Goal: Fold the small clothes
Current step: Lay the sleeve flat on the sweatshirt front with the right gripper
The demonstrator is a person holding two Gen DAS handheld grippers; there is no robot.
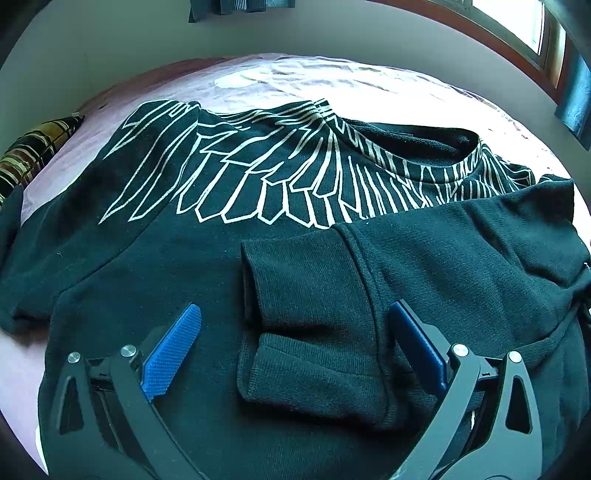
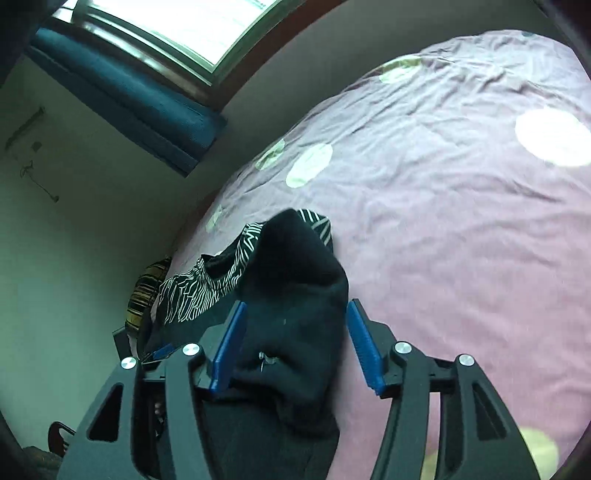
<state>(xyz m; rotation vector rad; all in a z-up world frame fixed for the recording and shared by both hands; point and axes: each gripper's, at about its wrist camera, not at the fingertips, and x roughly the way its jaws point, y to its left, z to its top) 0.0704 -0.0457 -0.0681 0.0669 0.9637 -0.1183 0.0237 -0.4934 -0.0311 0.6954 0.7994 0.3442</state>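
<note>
A black sweatshirt (image 1: 207, 266) with a white feather print lies flat on the pink bedspread (image 1: 388, 92). One sleeve is folded across its body, and the ribbed cuff (image 1: 295, 280) ends near the middle. My left gripper (image 1: 294, 308) hangs just above the cuff, its blue pads (image 1: 173, 350) spread wide on either side without touching it. In the right wrist view, a bunched fold of the sweatshirt (image 2: 295, 280) sits between the blue pads (image 2: 364, 347) of my right gripper (image 2: 295, 303). Those jaws stand apart and there is a gap at the right pad.
The pink bedspread (image 2: 461, 229) with pale round spots stretches to the right of the garment. A striped cushion (image 1: 33, 151) lies at the bed's left edge. A wall, a window (image 2: 192, 26) and a blue curtain (image 2: 125, 92) stand beyond the bed.
</note>
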